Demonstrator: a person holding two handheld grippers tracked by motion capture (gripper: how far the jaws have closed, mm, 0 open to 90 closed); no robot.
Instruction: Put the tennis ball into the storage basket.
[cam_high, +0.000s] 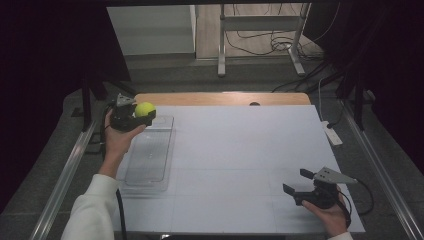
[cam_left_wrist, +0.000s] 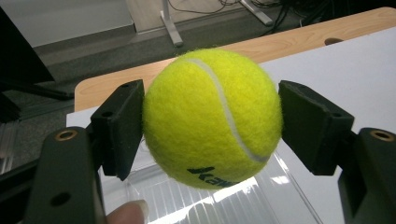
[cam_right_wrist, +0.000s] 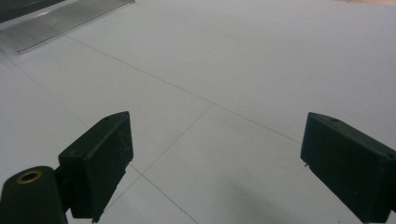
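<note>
The tennis ball (cam_left_wrist: 212, 116) is bright yellow-green and fuzzy, crossed by a curving white seam, with dark green lettering near its underside (the word is cut off at the bottom edge). The left claw (cam_left_wrist: 212, 126) is matte black, with brass-coloured rings set in its arms. The right claw (cam_right_wrist: 215, 163) is the same black, and a grey three-cornered plate sits on top of it. The tray (cam_high: 150, 160) is clear plastic with fine ridged lines along its floor. The bench (cam_high: 240, 165) is white, ruled by thin grey lines into large rectangles, with a light wood edge at the far side. The sleeve (cam_high: 92, 210) is white.
</note>
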